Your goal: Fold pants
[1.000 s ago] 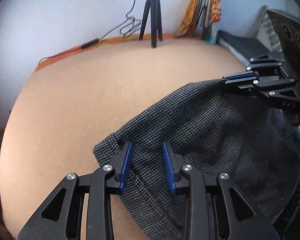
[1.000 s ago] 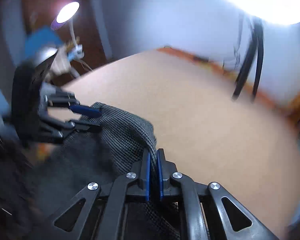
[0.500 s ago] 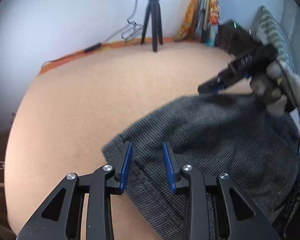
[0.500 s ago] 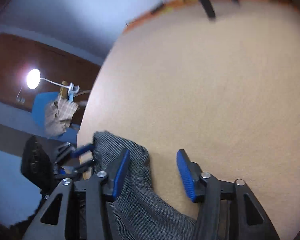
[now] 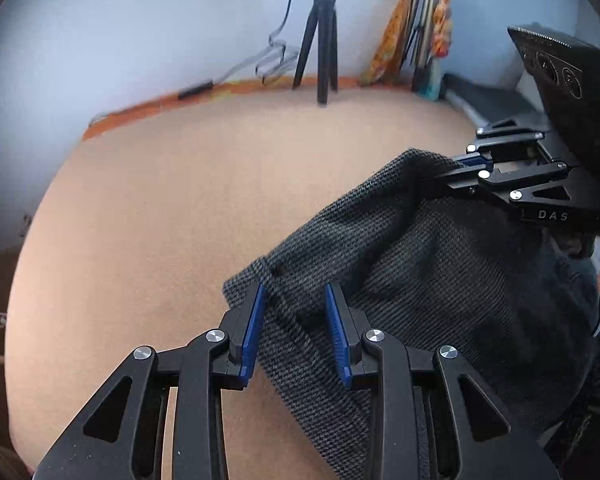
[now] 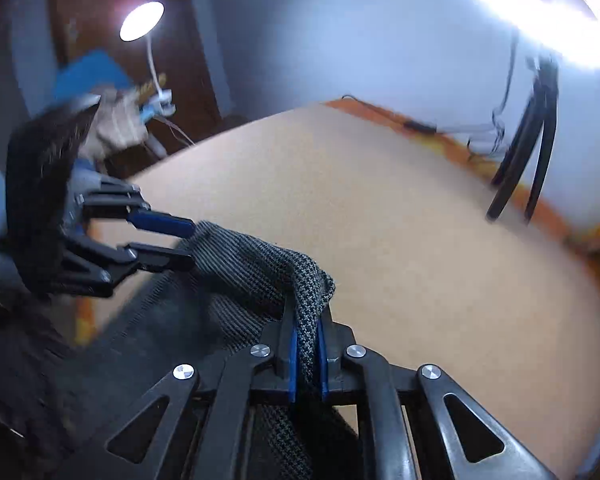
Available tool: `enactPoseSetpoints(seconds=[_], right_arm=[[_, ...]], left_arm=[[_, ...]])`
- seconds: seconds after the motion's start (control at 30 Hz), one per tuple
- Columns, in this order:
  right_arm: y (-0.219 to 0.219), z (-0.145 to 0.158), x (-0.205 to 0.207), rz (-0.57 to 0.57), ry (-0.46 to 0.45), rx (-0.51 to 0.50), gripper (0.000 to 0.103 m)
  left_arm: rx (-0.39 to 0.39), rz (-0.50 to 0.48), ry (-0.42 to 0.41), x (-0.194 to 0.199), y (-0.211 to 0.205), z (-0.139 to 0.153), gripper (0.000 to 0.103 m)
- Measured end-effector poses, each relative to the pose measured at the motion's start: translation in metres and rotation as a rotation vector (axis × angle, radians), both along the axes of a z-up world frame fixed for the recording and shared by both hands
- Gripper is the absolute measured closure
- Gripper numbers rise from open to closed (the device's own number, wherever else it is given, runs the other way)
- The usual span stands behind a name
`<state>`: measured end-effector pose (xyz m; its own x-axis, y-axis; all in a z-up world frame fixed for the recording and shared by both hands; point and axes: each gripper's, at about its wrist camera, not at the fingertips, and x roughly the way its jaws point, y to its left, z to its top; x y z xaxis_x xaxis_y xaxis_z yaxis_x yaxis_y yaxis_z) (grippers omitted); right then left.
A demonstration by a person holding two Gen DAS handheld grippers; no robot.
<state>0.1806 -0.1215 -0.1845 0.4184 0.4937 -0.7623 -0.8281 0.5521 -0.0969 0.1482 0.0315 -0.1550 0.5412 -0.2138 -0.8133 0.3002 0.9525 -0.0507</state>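
- Pinching one corner of the pants [image 6: 260, 268], the right gripper [image 6: 307, 354] has its blue pads clamped on a bunched fold, seemingly to lift that edge
- The left gripper [image 5: 296, 328] stands wide apart, straddling the opposite corner, apparently ready to close
- The pants lie on the tan surface [image 5: 180, 208], heaped toward its near right edge, away from the tripod [image 5: 320, 40]

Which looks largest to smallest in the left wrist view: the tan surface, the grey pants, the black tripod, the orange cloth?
1. tan surface
2. grey pants
3. black tripod and orange cloth: similar apparent size, both far off, so unranked.
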Motion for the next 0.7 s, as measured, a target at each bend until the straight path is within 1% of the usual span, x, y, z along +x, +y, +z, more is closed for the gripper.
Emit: enactPoseSetpoints(seconds=[0.03, 0.07, 0.1, 0.13, 0.17, 0.2, 0.23, 0.3, 0.37, 0.43, 0.47, 0.53, 0.6, 0.7], right_arm=[[0.003, -0.005, 0.005, -0.010, 0.003, -0.022, 0.098], [0.006, -0.012, 0.009, -0.019, 0.002, -0.047, 0.097], [0.007, -0.020, 0.015, -0.031, 0.008, -0.078, 0.092], [0.006, -0.025, 0.023, -0.059, 0.035, -0.089, 0.084], [0.003, -0.025, 0.027, -0.079, 0.042, -0.070, 0.081], [-0.005, -0.016, 0.031, -0.113, 0.057, -0.027, 0.080], [-0.015, -0.010, 0.033, -0.135, 0.061, -0.006, 0.080], [-0.037, 0.008, 0.029, -0.185, 0.058, 0.039, 0.075], [-0.065, 0.027, 0.011, -0.219, 0.064, 0.101, 0.075], [-0.089, 0.035, -0.007, -0.253, 0.060, 0.141, 0.075], [-0.097, 0.035, -0.011, -0.271, 0.064, 0.149, 0.075], [-0.123, 0.030, -0.031, -0.332, 0.108, 0.180, 0.073], [-0.146, 0.020, -0.048, -0.386, 0.146, 0.205, 0.073], [-0.171, 0.003, -0.064, -0.471, 0.186, 0.221, 0.072]], left_arm=[[0.019, 0.001, 0.018, 0.003, -0.002, -0.007, 0.074], [0.033, -0.002, 0.023, 0.004, -0.004, -0.010, 0.071], [0.055, -0.008, 0.019, 0.005, -0.007, -0.013, 0.070], [0.080, -0.016, 0.008, 0.005, -0.011, -0.013, 0.068], [0.101, -0.016, 0.001, 0.005, -0.013, -0.012, 0.067], [0.106, -0.015, -0.002, 0.005, -0.014, -0.011, 0.066], [0.108, -0.012, -0.003, 0.005, -0.013, -0.010, 0.066], [0.094, 0.001, -0.011, 0.004, -0.011, -0.005, 0.066], [0.083, 0.011, -0.031, 0.000, -0.010, 0.003, 0.066], [0.061, 0.002, -0.064, -0.009, -0.012, 0.012, 0.066], [0.045, -0.011, -0.083, -0.013, -0.013, 0.017, 0.066], [0.016, -0.036, -0.103, -0.021, -0.021, 0.025, 0.066], [-0.032, -0.081, -0.117, -0.028, -0.036, 0.032, 0.066], [-0.050, -0.143, -0.134, -0.031, -0.062, 0.037, 0.066]])
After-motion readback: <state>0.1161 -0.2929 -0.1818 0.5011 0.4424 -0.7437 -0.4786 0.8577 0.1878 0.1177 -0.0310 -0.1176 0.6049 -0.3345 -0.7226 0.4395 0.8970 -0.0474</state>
